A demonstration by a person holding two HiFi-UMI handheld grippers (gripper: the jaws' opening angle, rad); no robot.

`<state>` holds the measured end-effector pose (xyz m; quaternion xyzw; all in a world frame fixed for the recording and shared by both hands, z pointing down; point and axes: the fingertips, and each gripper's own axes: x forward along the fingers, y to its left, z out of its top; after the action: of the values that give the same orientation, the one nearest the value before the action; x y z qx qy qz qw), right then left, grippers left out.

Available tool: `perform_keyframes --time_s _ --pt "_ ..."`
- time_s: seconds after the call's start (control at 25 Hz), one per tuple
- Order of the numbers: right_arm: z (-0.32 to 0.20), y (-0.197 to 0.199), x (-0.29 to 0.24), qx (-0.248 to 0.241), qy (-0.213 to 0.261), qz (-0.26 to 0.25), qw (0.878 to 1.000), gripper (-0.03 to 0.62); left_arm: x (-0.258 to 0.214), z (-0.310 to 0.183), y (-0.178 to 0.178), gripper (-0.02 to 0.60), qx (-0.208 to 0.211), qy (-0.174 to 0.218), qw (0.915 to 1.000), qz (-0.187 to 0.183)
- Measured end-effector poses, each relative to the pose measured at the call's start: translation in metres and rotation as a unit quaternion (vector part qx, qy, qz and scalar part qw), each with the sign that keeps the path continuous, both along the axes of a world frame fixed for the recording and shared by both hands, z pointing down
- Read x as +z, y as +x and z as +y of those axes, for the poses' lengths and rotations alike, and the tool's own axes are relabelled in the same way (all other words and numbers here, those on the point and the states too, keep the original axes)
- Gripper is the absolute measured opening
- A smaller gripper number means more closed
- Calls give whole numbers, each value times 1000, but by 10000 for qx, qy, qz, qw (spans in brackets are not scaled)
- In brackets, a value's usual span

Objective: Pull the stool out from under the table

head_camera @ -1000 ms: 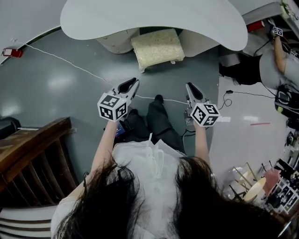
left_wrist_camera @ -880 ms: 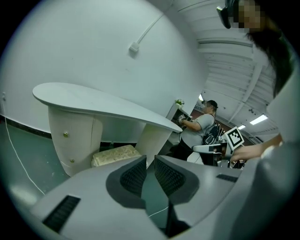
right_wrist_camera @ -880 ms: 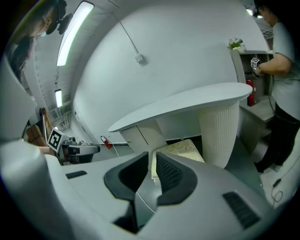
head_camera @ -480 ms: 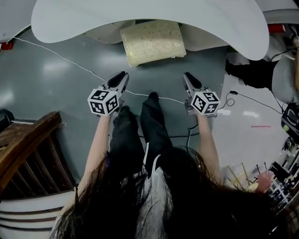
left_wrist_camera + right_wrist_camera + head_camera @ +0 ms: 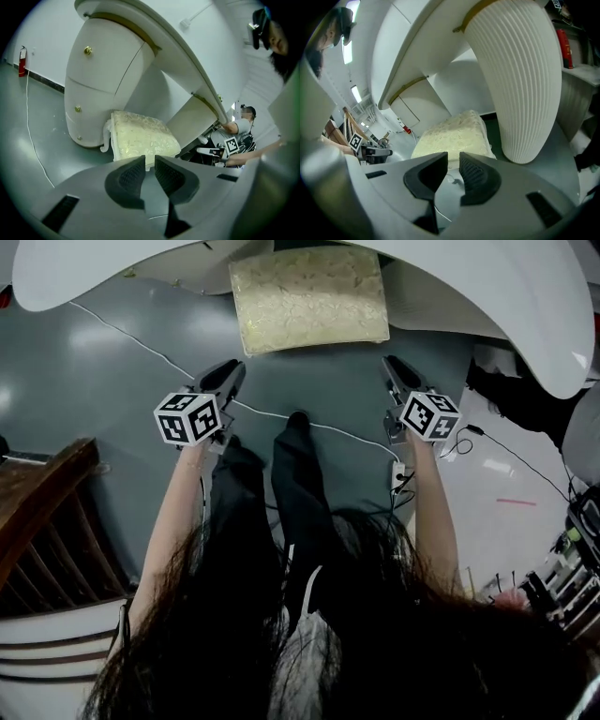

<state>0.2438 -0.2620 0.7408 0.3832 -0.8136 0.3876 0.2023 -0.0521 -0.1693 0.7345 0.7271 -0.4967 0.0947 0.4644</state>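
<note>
You are holding your left gripper [image 5: 228,371] and right gripper [image 5: 394,367] above the grey floor [image 5: 94,381], each with its fingers [image 5: 132,174] pressed together on nothing. The cream-cushioned stool [image 5: 309,298] is sitting just ahead of both pairs of fingers, untouched, its far end tucked beneath the white table [image 5: 525,296]. The table's ribbed pedestal [image 5: 520,75] is standing right of your right fingers.

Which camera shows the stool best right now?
The head view: the stool shows from above, nearly its whole cushion, its far edge under the table. Both gripper views see it low and side-on, its near edge hidden behind their jaws.
</note>
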Motion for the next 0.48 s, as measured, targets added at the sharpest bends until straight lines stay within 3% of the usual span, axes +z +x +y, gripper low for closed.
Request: perform_keyframes --time_s 0.16,0.28,0.32,0.4,0.48 --pt "-21 10 30 23 -211 -58 9998 64 31 -7 2 54 9 -179 9998 36" --pt "-35 19 52 55 -376 -150 9992 67 51 -14 2 70 -264 -286 9988 280" --pt "-41 20 58 89 -429 -208 9988 87 57 -19 2 104 -363 -310 9981 380" --pt "-53 20 67 199 -551 -439 9973 194 67 -27 3 216 -463 -345 9969 535" --pt "-59 15 73 264 -691 -739 9945 227 77 -30 5 242 -468 -382 9962 626"
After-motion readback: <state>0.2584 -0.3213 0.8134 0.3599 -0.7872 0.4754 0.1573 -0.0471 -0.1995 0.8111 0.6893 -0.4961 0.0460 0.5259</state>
